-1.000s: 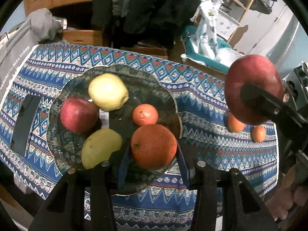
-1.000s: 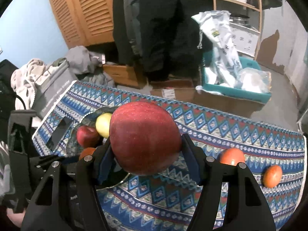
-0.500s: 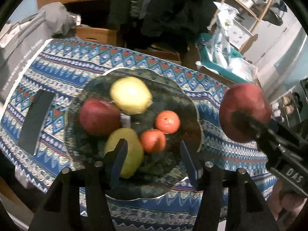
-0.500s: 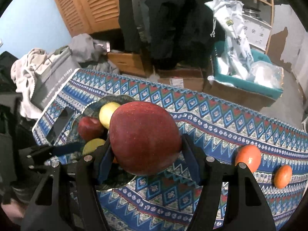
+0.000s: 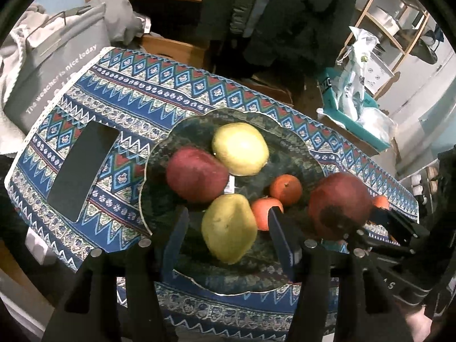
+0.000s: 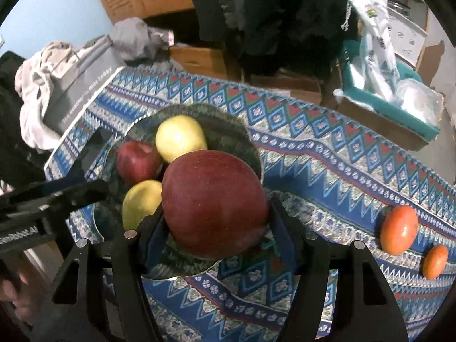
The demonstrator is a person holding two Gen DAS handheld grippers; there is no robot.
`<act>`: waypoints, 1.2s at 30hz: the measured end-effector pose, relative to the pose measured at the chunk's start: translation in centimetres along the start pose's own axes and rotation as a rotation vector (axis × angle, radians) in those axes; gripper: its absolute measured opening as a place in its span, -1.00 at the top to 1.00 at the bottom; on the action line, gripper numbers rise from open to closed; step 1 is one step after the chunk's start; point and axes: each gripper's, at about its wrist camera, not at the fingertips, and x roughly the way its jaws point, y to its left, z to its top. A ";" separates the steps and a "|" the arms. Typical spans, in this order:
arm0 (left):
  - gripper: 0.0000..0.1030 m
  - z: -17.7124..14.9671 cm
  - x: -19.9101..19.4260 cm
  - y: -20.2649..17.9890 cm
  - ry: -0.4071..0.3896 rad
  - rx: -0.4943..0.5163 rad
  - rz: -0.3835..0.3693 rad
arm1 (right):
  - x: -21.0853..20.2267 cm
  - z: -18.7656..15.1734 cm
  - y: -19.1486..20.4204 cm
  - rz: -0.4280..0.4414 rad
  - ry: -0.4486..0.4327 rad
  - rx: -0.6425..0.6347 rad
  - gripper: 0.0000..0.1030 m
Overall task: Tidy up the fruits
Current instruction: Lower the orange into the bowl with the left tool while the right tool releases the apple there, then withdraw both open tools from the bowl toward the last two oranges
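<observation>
Between the jaws of the right gripper sits a large red apple, clamped on both flanks and carried over the near right edge of the plate; judged from both views it has not been set down. The left gripper holds nothing: its jaws stand partly apart and hang over the near half of the plate, with the green pear showing in the gap beyond them but not touched.

Progress, as judged: well advanced, not complete.
- On the plate, ahead of the left jaws: a dark red apple, a yellow apple, the green pear, a small orange and a second small orange just inside the right-hand jaw.
- In hand: the large red apple, apparently next to be placed. Free space lies on the plate's right side.
- Left on the bench, well to the right of the right jaws: an orange fruit and a smaller one beyond it.

Not made out:
- The large red apple hides the plate's right half and both small oranges in the right wrist view.
- Whether that apple clears the plate or brushes it cannot be told.
- The kind of the two loose fruits is uncertain.
- A dark flat object lies on the cloth left of the left jaws; probably a phone, not confirmed.
</observation>
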 end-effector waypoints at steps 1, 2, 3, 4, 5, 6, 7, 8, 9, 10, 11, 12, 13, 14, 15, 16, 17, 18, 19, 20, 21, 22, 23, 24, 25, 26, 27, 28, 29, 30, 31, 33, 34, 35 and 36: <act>-0.15 0.0 0.0 0.1 0.000 -0.003 0.000 | 0.2 -0.1 0.1 0.004 0.007 -0.002 -0.29; -0.15 0.0 0.0 0.2 0.001 -0.006 0.000 | 0.5 -0.2 0.3 0.009 0.018 -0.004 -0.29; -0.15 0.0 -0.1 0.3 0.001 -0.008 0.002 | 0.7 -0.3 0.4 0.012 0.025 -0.005 -0.29; -0.15 0.0 -0.1 0.4 0.000 -0.009 0.003 | 0.9 -0.3 0.5 0.014 0.031 -0.007 -0.29; -0.15 0.0 -0.2 0.5 -0.001 -0.009 0.003 | 1.0 -0.4 0.6 0.016 0.038 -0.009 -0.30; -0.16 0.0 -0.3 0.5 -0.002 -0.010 0.002 | 1.3 -0.4 0.7 0.017 0.048 -0.010 -0.30; -0.17 0.0 -0.3 0.6 -0.002 -0.010 0.000 | 1.5 -0.4 0.7 0.019 0.057 -0.010 -0.30; -0.17 0.0 -0.4 0.6 -0.003 -0.010 0.000 | 1.7 -0.4 0.8 0.021 0.066 -0.008 -0.30; -0.17 0.0 -0.5 0.6 -0.004 -0.010 0.000 | 1.8 -0.5 0.8 0.022 0.076 -0.007 -0.31; -0.17 0.0 -0.5 0.6 -0.005 -0.008 -0.002 | 1.9 -0.5 0.8 0.019 0.080 -0.007 -0.31; -0.17 0.0 -0.5 0.6 -0.006 -0.007 -0.003 | 1.8 -0.6 0.9 0.021 0.076 -0.007 -0.31; -0.17 0.0 -0.6 0.5 -0.006 -0.007 -0.003 | 1.5 -0.5 1.0 0.037 0.063 -0.006 -0.30; -0.17 0.0 -0.7 0.5 -0.007 -0.007 -0.005 | 1.0 -0.4 1.0 0.048 0.045 -0.003 -0.30; -0.17 0.0 -0.8 0.4 -0.011 -0.007 -0.007 | 0.6 -0.2 1.1 0.046 0.033 -0.003 -0.31; -0.17 0.0 -0.9 0.4 -0.013 -0.006 -0.007 | 0.0 0.1 1.1 0.038 0.016 -0.005 -0.31; -0.17 0.0 -1.0 0.3 -0.015 -0.005 -0.007 | -0.5 0.3 1.1 0.032 0.004 -0.001 -0.31; -0.17 0.1 -1.1 0.2 -0.017 -0.005 -0.008 | -1.0 0.4 0.9 0.031 -0.008 0.009 -0.31; -0.19 0.1 -1.2 0.2 -0.020 -0.004 -0.010 | -1.4 0.5 0.6 0.035 -0.017 0.020 -0.31; -0.24 0.1 -1.3 0.1 -0.022 -0.003 -0.011 | -1.8 0.6 0.4 0.038 -0.024 0.031 -0.31; -0.25 0.1 -1.4 -0.1 -0.025 -0.001 -0.011 | -2.2 0.7 0.1 0.037 -0.033 0.042 -0.31; -0.26 0.1 -1.5 -0.2 -0.029 0.001 -0.011 | -2.7 0.8 -0.2 0.027 -0.047 0.051 -0.32; -0.26 0.1 -1.6 -0.3 -0.031 0.004 -0.013 | -3.1 0.9 -0.5 0.018 -0.055 0.056 -0.34; -0.26 0.1 -1.7 -0.6 -0.032 0.009 -0.017 | -3.7 0.9 -0.8 0.007 -0.068 0.064 -0.38; -0.26 0.1 -1.7 -0.8 -0.033 0.012 -0.019 | -4.1 1.0 -1.0 0.000 -0.078 0.069 -0.42; -0.26 0.0 -1.8 -1.1 -0.035 0.017 -0.022 | -4.6 1.0 -1.3 -0.008 -0.090 0.076 -0.43; -0.26 0.0 -1.9 -1.4 -0.037 0.025 -0.025 | -4.9 1.0 -1.6 -0.016 -0.098 0.080 -0.44; -0.26 0.0 -2.0 -1.8 -0.038 0.034 -0.027 | -5.5 1.0 -2.0 -0.032 -0.109 0.086 -0.45; -0.26 0.0 -2.1 -2.1 -0.039 0.041 -0.030 | -5.9 1.0 -2.2 -0.047 -0.118 0.090 -0.45; -0.26 -0.1 -2.2 -2.5 -0.041 0.049 -0.035 | -6.4 1.0 -2.5 -0.062 -0.127 0.091 -0.45; -0.28 -0.1 -2.4 -2.9 -0.044 0.058 -0.039 | -6.8 0.9 -2.7 -0.077 -0.135 0.091 -0.45; -0.31 -0.1 -2.5 -3.3 -0.046 0.066 -0.042 | -7.3 0.8 -3.0 -0.094 -0.146 0.091 -0.45; -0.38 -0.2 -2.9 -4.1 -0.058 0.082 -0.044 | -8.1 0.7 -3.5 -0.124 -0.163 0.093 -0.46; -0.41 -0.2 -3.2 -4.6 -0.067 0.093 -0.045 | -8.5 0.6 -3.9 -0.137 -0.169 0.096 -0.48; -0.42 -0.2 -3.4 -4.9 -0.072 0.100 -0.044 | -9.0 0.4 -4.3 -0.152 -0.176 0.101 -0.49; -0.44 -0.2 -3.6 -5.3 -0.079 0.110 -0.043 | -9.4 0.3 -4.6 -0.160 -0.182 0.104 -0.50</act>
